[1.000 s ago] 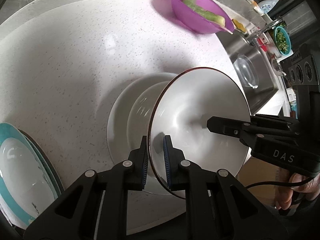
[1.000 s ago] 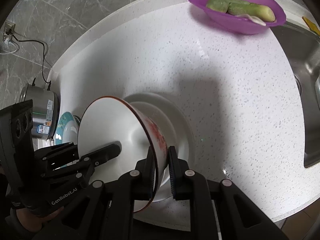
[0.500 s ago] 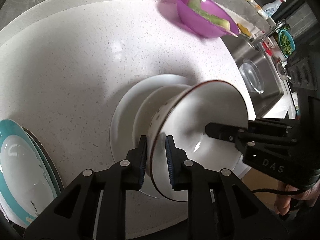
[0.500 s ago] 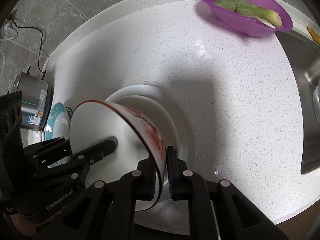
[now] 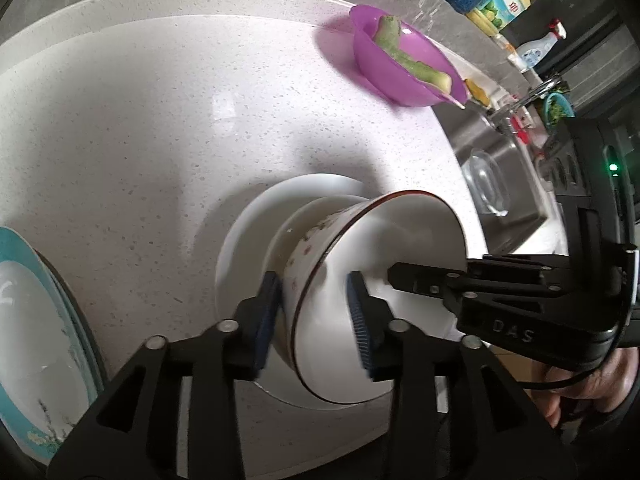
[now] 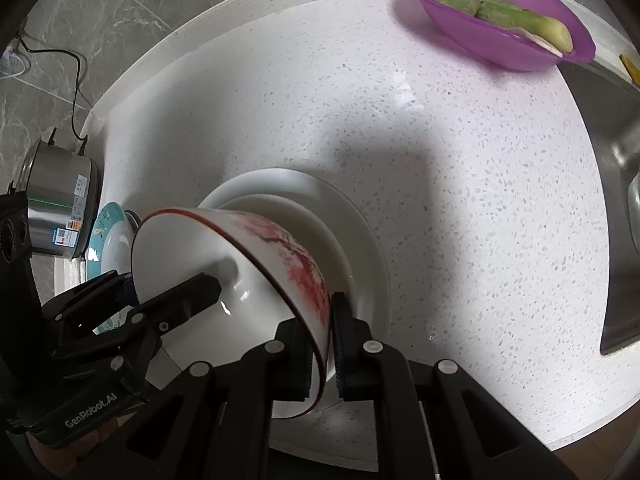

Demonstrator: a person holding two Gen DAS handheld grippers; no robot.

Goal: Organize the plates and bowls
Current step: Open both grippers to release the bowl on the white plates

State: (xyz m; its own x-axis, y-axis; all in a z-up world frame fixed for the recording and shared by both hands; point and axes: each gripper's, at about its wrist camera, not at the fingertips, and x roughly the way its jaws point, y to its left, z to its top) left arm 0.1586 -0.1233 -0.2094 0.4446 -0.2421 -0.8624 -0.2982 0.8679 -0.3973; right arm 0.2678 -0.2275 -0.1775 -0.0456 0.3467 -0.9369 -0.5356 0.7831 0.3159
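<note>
A white bowl with a red flower pattern and a dark rim (image 5: 384, 240) (image 6: 192, 248) leans tilted into a plain white bowl (image 6: 280, 208), which sits on a white plate (image 5: 248, 240) (image 6: 360, 240). My left gripper (image 5: 314, 312) straddles the patterned bowl's near rim. Its jaws are opening, and the right-hand pad (image 5: 358, 320) stands clear of the wall. My right gripper (image 6: 330, 344) is shut on the opposite rim, one finger inside and one outside. In the left wrist view only its inner finger shows, inside the bowl.
A purple bowl with green vegetable pieces (image 5: 400, 76) (image 6: 480, 36) sits at the back of the white counter. Teal plates (image 5: 32, 320) (image 6: 108, 232) lie at the left, beside a steel cooker (image 6: 56, 208). A steel sink (image 5: 500, 184) (image 6: 616, 200) borders the right.
The patterned bowl has tipped from nearly on edge down into the white bowl. My left gripper's jaws have spread apart off its rim. The right gripper keeps its grip.
</note>
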